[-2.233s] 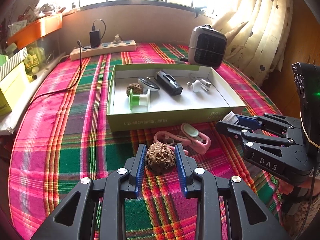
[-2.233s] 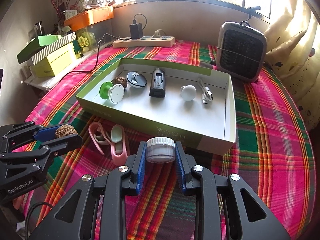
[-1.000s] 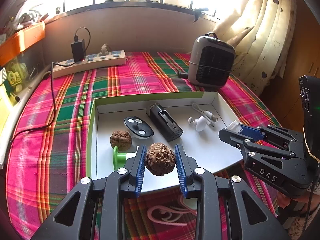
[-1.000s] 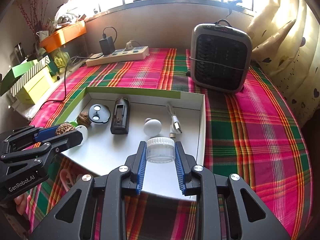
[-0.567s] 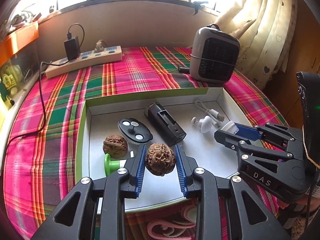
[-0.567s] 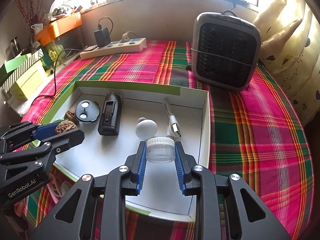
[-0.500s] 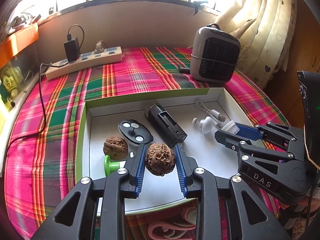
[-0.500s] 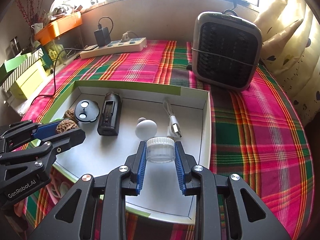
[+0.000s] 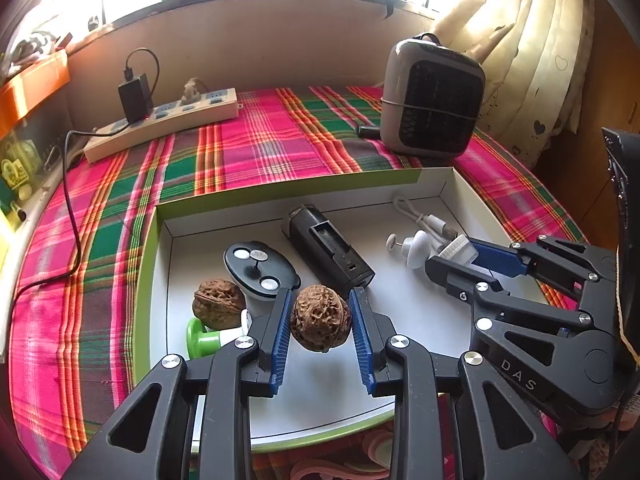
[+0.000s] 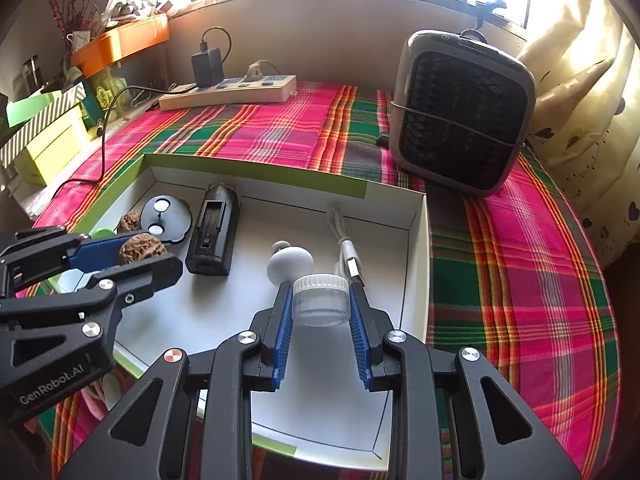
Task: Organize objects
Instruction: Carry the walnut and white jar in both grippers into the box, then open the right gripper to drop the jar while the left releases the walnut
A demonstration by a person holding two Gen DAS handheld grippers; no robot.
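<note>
Both claws have come forward from the plaid cloth over the open box (image 9: 152, 264), each carrying its load above the white floor. Nearest, the left claw (image 9: 320, 322) is clamped on a walnut (image 9: 319, 317), pads on its two sides at the widest part. That shell is hard, light and deeply wrinkled, so the ridged pads should bite well; being round, it could roll once let go. The right claw (image 10: 320, 304) is clamped on a small clear jar with a white screw lid (image 10: 320, 298), gripped across its body just under the lid. Smooth plastic, probably light and stiff, likelier to slip than the nut.

Beyond, inside the box, lie a second walnut (image 9: 218, 302), a green spool (image 9: 200, 338), a dark oval disc (image 9: 260, 268), a black holder (image 9: 330, 250), a white knob (image 10: 290, 262) and a cable (image 10: 346, 248). Farther back stands a grey fan heater (image 10: 464, 116).
</note>
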